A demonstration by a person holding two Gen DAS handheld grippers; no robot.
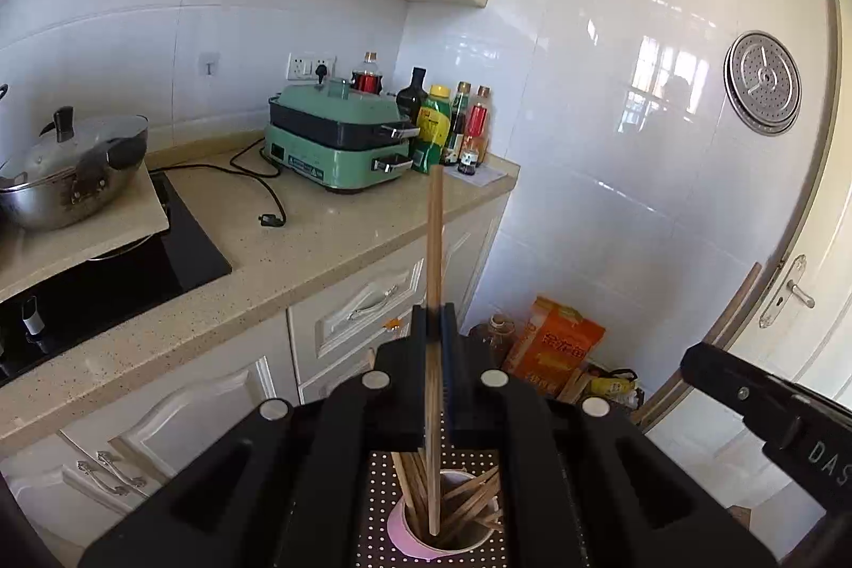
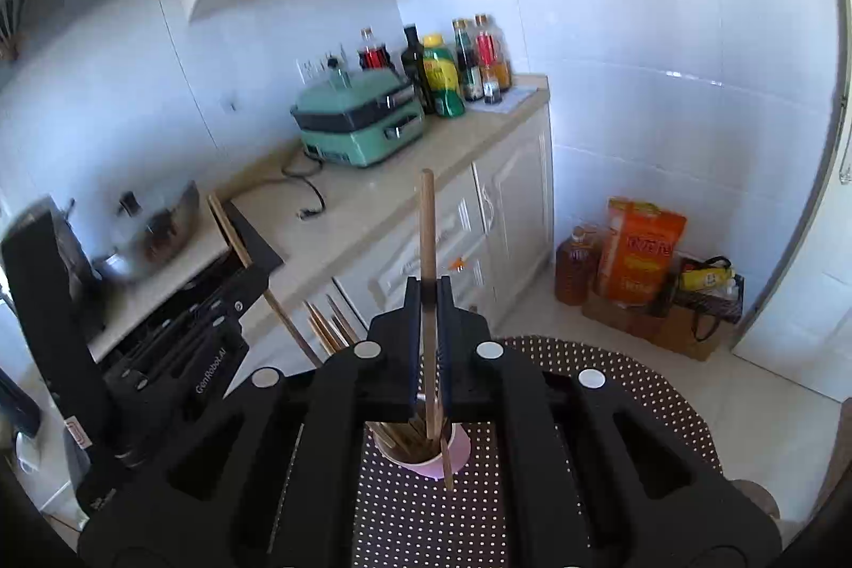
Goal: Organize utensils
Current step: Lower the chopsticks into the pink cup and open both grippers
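My left gripper [image 1: 435,320] is shut on a wooden chopstick [image 1: 434,248] that stands nearly upright, its lower end hanging over the mouth of a pink cup [image 1: 404,533] with several chopsticks inside. In the right wrist view my right gripper [image 2: 429,296] is shut on another wooden chopstick [image 2: 427,227], also upright, its lower end just outside the rim of the pink cup [image 2: 457,453]. The cup stands on a dark dotted table [image 2: 612,387]. The left gripper body [image 2: 175,355] appears at the left of the right wrist view, and the right gripper's body [image 1: 772,408] at the right edge of the left one.
Beyond the table runs a beige counter [image 1: 319,243] with a green electric cooker [image 1: 341,137], several sauce bottles [image 1: 452,126], a lidded pan [image 1: 74,163] and a black hob [image 1: 106,280]. On the floor by the tiled wall stand an orange bag [image 2: 639,248] and an oil jug [image 2: 575,264].
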